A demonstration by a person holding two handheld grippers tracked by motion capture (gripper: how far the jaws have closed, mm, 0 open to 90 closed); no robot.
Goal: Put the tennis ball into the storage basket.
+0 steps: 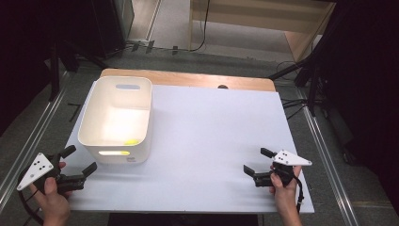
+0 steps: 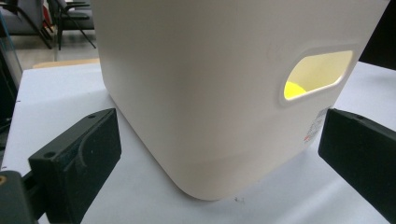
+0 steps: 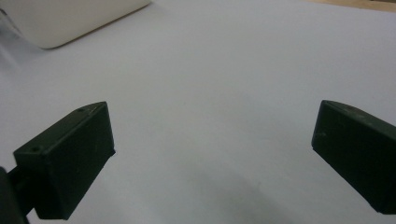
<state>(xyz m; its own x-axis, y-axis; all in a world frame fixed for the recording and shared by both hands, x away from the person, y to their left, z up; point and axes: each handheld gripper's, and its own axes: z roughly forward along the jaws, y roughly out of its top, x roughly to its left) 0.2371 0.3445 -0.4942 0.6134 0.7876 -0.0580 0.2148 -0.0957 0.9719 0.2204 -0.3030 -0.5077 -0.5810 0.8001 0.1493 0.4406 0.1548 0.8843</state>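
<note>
Both my left claw (image 1: 81, 161) and right claw (image 1: 256, 164) hover spread and empty over the white counter (image 1: 211, 141), so I judge nothing begun; the tub (image 1: 117, 117) holding something yellow (image 1: 131, 141) sits just beyond my left.

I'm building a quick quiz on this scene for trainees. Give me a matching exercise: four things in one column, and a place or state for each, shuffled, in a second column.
Things:
1. white bin
2. yellow object
3. left gripper
4. right gripper

Places or states:
A. open, over bare white surface at the table's right
B. inside the bin, visible through the handle cutout
C. stands on the table's left part
D. open, near the bin's corner

Pairs: 1-C, 2-B, 3-D, 4-A
</note>
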